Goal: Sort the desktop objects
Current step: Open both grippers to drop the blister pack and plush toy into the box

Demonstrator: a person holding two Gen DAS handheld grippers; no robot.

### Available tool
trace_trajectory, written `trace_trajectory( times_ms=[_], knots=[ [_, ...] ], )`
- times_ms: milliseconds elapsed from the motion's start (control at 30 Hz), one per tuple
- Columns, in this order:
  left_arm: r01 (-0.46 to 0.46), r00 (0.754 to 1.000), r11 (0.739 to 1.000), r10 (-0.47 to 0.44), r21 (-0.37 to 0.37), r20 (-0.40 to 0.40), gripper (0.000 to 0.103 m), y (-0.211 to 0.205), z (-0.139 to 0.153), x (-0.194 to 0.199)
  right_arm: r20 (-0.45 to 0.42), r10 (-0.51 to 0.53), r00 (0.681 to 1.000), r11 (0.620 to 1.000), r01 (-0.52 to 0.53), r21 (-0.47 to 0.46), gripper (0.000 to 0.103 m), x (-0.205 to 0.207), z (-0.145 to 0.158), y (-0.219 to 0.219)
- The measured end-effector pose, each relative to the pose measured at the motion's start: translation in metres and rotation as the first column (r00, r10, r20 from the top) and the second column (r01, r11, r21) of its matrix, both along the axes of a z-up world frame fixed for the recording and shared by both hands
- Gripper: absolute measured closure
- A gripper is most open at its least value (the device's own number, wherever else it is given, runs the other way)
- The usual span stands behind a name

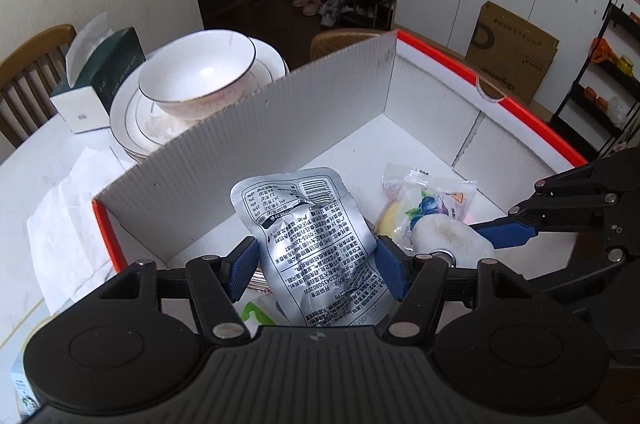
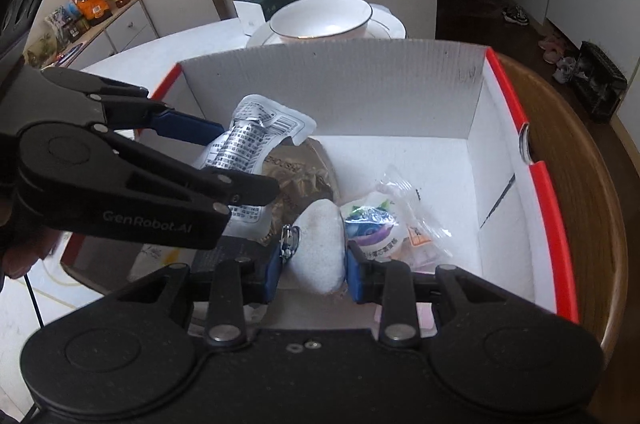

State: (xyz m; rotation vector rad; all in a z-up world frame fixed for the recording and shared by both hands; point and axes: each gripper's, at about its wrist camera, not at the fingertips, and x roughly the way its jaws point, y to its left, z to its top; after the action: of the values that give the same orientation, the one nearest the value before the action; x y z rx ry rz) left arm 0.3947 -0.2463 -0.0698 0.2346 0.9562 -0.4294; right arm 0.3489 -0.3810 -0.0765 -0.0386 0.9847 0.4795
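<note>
My left gripper (image 1: 316,266) is shut on a silver foil pouch (image 1: 308,236) with printed text and holds it over the white cardboard box (image 1: 280,128) with a red rim. The pouch (image 2: 248,140) and left gripper (image 2: 236,164) also show in the right wrist view. My right gripper (image 2: 314,268) is shut on a white fuzzy pouch (image 2: 320,244) with a metal clasp, low inside the box (image 2: 400,92). It also shows in the left wrist view (image 1: 452,238). A clear snack packet with blueberry print (image 2: 376,228) and a brown packet (image 2: 300,172) lie on the box floor.
A white bowl (image 1: 200,72) on stacked plates (image 1: 132,120) and a dark green tissue box (image 1: 108,72) stand on the table beyond the box. Crumpled white paper (image 1: 68,208) lies left of the box. A wooden chair (image 2: 580,184) is at the right.
</note>
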Motion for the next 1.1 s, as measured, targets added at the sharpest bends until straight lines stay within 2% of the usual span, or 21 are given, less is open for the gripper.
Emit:
trace_trajectory(
  times_ms=[100,367,667,1100],
  knots=[
    [0.003,1.000,1.000,-0.003,-0.018,-0.018,0.039,0.000,-0.004,0.000,-0.012,0.009,1.000,1.000,-0.009,-0.005,0.071,0.001,-0.003,0.003],
    [0.005,0.998,1.000,-0.005,-0.003,-0.057,0.039,-0.004,-0.016,0.001,-0.034,0.005,0.999,1.000,-0.006,-0.027,0.071,0.003,-0.013,0.003],
    [-0.022,0.995,1.000,0.020,-0.019,-0.093,0.037,0.001,-0.022,0.004,-0.032,-0.006,0.999,0.999,0.005,-0.036,0.068,0.004,-0.015,0.001],
    [-0.031,0.999,0.997,0.027,-0.065,-0.047,0.030,0.006,-0.006,-0.005,0.016,-0.029,0.999,0.999,0.029,-0.018,0.042,-0.005,0.000,-0.015]
  ],
)
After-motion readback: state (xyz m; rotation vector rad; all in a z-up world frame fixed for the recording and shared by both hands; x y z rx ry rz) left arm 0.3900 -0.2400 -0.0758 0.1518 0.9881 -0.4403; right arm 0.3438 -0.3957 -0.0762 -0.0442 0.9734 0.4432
